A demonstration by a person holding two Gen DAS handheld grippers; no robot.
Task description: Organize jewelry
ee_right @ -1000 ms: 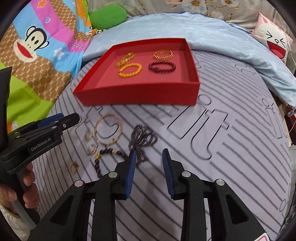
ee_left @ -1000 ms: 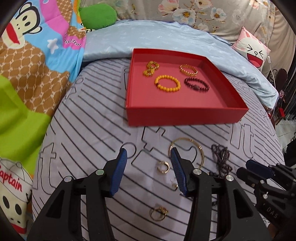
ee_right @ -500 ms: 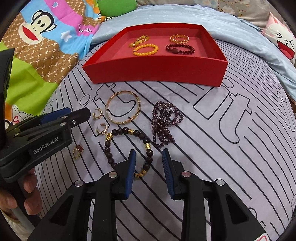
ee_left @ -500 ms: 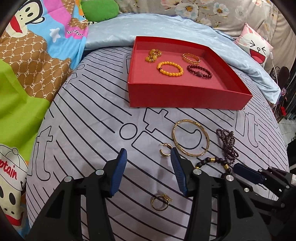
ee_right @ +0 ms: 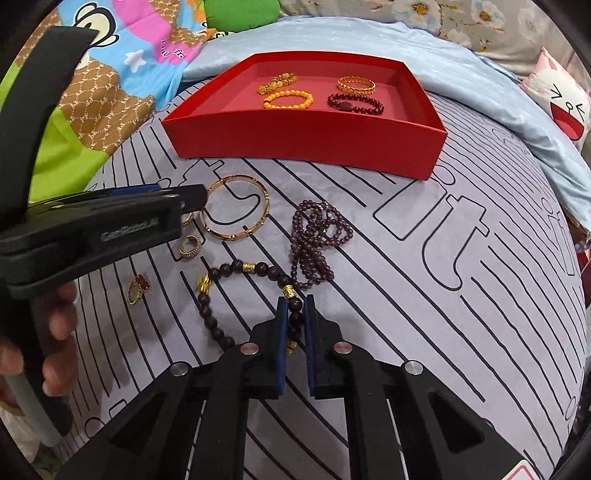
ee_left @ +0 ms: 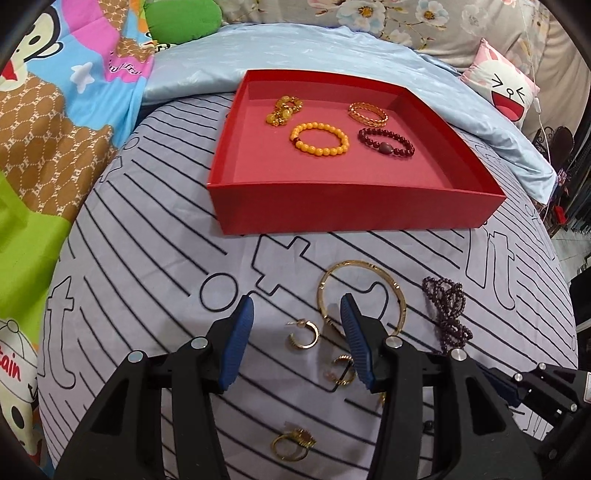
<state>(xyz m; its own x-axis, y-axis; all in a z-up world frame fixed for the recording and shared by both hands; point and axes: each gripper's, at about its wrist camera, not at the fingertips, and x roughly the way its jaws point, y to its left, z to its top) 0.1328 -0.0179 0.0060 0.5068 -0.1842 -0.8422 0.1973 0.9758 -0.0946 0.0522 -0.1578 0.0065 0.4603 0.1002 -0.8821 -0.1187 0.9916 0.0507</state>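
A red tray (ee_left: 354,214) (ee_right: 303,147) holds several bracelets. On the striped sheet in front of it lie a gold bangle (ee_left: 360,291) (ee_right: 236,210), gold hoop earrings (ee_left: 304,334) (ee_right: 190,249), a gold ring (ee_left: 291,445) (ee_right: 136,290), a purple bead strand (ee_left: 447,314) (ee_right: 317,240) and a dark bead bracelet with gold spacers (ee_right: 236,273). My left gripper (ee_left: 297,339) is open, low over one hoop earring. My right gripper (ee_right: 295,325) is shut on the dark bead bracelet, which lies on the sheet.
A light blue quilt (ee_left: 295,48) lies behind the tray. A cartoon blanket (ee_left: 55,110) is at the left, a green cushion (ee_left: 181,18) and a white face pillow (ee_left: 506,92) at the back. The person's hand (ee_right: 55,332) holds the left gripper's handle.
My right gripper has moved forward and closed on the dark bead bracelet. My left gripper has moved forward, so that a hoop earring is now between its fingers.
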